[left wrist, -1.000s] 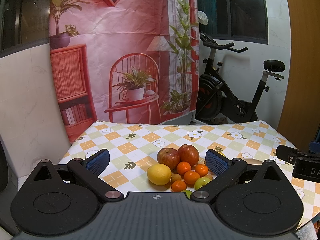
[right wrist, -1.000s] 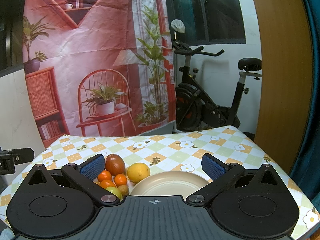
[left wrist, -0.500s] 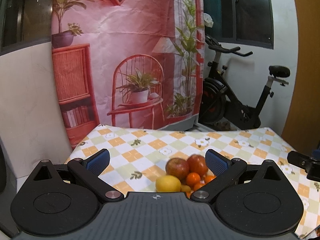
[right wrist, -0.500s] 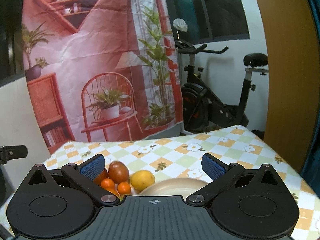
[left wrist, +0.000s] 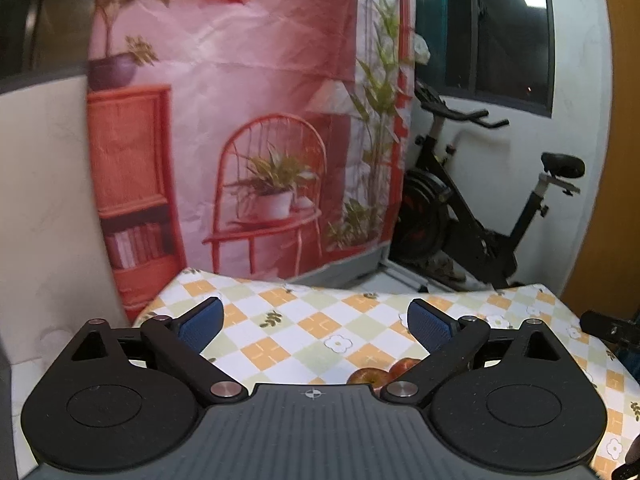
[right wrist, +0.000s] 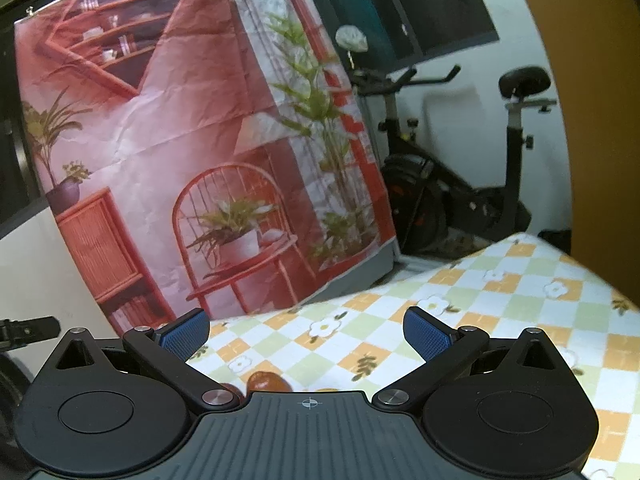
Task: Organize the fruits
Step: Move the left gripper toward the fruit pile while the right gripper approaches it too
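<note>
Backdrop (left wrist: 248, 120): one printed cloth hanging past the counter's far edge, showing a red chair, potted plants and shelves. No readable writing on it.

Exercise bike (left wrist: 472, 216): one, on the floor to the right of the backdrop.

Counter (left wrist: 304, 320): one, covered in a checked orange/green/white cloth with flower prints. The far edge and both far corners show in the left wrist view.

Left gripper (left wrist: 312, 320): jaws apart, nothing between them, held above the counter. Right gripper (right wrist: 306, 330): jaws apart too, empty, view rolled to one side.

Fruit: only 2 apples (left wrist: 370, 376) countable in the left wrist view, touching, near the counter's near edge, mostly hidden behind the gripper body. The right wrist view shows one brown-red fruit (right wrist: 266, 382) at the same spot, with slivers of others too small to identify.

Versus 1 s ago: both cameras have pitched up. The lemon, the small oranges, the green fruit and the plate have dropped out of sight below the gripper bodies. The apples themselves don't look moved. Jaw spread is unchanged on both.

A tip of the other gripper pokes in at the side edge of each view.
</note>
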`<state>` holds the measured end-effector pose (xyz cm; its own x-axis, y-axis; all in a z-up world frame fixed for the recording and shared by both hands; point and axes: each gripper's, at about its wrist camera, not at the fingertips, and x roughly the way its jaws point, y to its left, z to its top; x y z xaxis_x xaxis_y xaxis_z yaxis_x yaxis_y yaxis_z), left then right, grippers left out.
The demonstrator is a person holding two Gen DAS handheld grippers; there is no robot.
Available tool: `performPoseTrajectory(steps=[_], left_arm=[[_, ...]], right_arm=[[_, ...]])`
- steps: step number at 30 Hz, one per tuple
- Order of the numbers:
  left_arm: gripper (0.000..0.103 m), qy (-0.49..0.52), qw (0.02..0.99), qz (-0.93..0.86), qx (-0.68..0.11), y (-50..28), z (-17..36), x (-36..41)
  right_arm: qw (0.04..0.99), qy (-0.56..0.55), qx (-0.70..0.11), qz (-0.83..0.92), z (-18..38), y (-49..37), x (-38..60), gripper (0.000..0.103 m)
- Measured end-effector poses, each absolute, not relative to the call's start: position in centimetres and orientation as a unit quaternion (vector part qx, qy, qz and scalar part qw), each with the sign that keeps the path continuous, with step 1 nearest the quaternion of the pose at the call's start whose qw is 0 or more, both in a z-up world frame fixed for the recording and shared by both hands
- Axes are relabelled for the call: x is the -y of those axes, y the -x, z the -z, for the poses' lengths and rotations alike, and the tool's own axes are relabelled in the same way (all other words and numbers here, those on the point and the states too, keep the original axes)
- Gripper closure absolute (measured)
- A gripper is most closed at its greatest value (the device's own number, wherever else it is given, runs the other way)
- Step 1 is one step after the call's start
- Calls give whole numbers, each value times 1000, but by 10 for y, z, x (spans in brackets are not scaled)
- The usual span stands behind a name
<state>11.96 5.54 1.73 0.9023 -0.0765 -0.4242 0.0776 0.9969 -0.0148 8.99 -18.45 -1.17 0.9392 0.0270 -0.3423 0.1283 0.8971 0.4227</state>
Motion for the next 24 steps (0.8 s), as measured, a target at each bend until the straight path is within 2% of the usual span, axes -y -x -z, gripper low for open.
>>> performPoseTrajectory(steps=[15,21,24], left_arm=[[7,-53,955,93,-278,-189,13,-41],[11,-51,941,106,-318,-189,38,-39],[17,-41,932,105,-345,-183,51,-45]], right_arm=[[947,-186,-256,49,36,-148,179,0],[945,-136,-295,22,51,-157,161,0],[945,-114,-305,-2,56,-157,148,1]])
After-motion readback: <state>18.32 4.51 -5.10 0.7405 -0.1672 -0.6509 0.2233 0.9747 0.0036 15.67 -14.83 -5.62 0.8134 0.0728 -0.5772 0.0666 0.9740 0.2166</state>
